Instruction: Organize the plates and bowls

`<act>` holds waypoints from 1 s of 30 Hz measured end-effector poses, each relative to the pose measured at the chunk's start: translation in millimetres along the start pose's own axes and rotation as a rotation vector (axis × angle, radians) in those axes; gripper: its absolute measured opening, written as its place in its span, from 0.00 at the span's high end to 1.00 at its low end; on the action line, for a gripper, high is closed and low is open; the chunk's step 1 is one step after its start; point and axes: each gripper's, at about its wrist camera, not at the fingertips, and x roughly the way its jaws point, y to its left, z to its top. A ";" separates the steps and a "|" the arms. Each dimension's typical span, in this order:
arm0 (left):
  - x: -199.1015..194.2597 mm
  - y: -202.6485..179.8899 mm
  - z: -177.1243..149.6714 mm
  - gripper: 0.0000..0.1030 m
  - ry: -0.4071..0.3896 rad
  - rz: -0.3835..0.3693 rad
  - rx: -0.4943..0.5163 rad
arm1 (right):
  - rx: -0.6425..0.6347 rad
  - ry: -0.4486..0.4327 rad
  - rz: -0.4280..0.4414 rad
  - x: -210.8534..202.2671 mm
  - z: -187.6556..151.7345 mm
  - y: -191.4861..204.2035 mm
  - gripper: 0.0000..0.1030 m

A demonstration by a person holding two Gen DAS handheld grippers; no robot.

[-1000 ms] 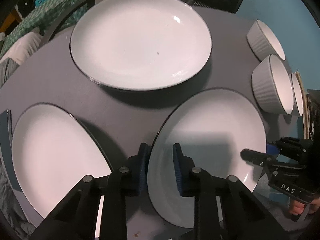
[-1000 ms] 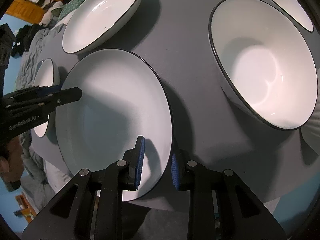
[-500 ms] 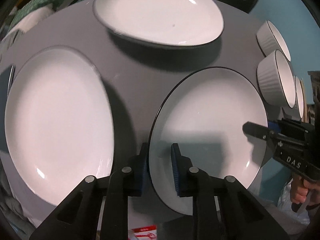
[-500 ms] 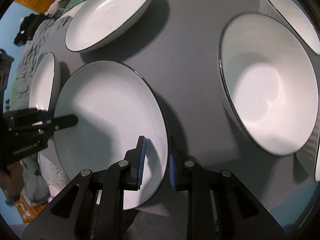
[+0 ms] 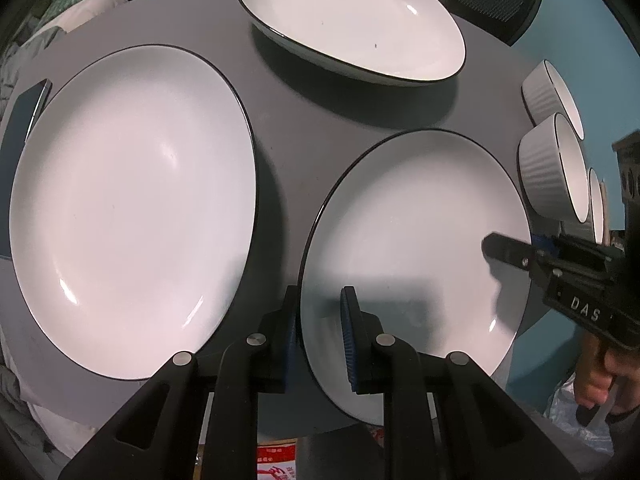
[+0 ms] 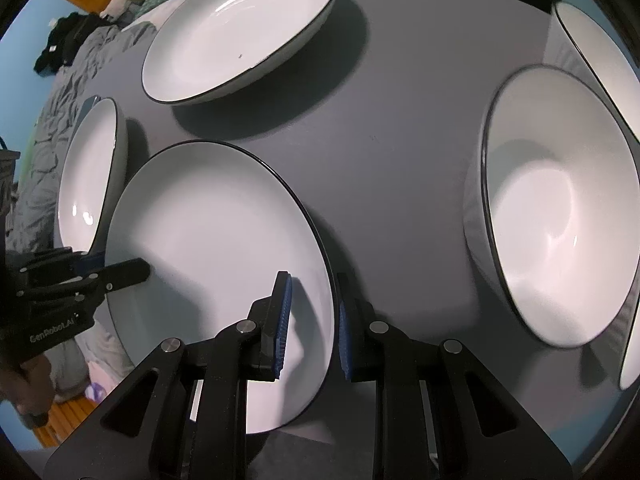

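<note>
Plate [image 5: 416, 232] gripped at opposite rims by both jaws, above grey table [image 5: 304, 120]; teal wall [image 5: 580, 48] behind.

My right tool [image 5: 576, 300] carries white raised letters "DAS" on its black body — the rest runs out of sight. My left tool [image 6: 60, 312] reads "GenRobot.AI" in small white print along its side.

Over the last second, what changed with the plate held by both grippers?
The held plate, clamped by the left gripper and right gripper, rose and moved leftward toward the left plate. Both grips stayed shut; the far plate and bowls stayed put.
</note>
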 end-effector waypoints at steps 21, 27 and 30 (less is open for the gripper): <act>-17.7 -3.8 31.3 0.80 0.031 0.020 0.008 | 0.099 -0.033 0.022 -6.8 -21.3 -15.3 0.80; -25.5 -2.2 31.8 0.81 0.043 0.011 0.009 | 0.110 -0.020 0.022 -10.3 -20.2 -17.8 0.81; -31.6 1.0 34.8 0.81 0.047 0.002 -0.006 | 0.107 -0.025 0.030 -17.4 -18.4 -17.3 0.82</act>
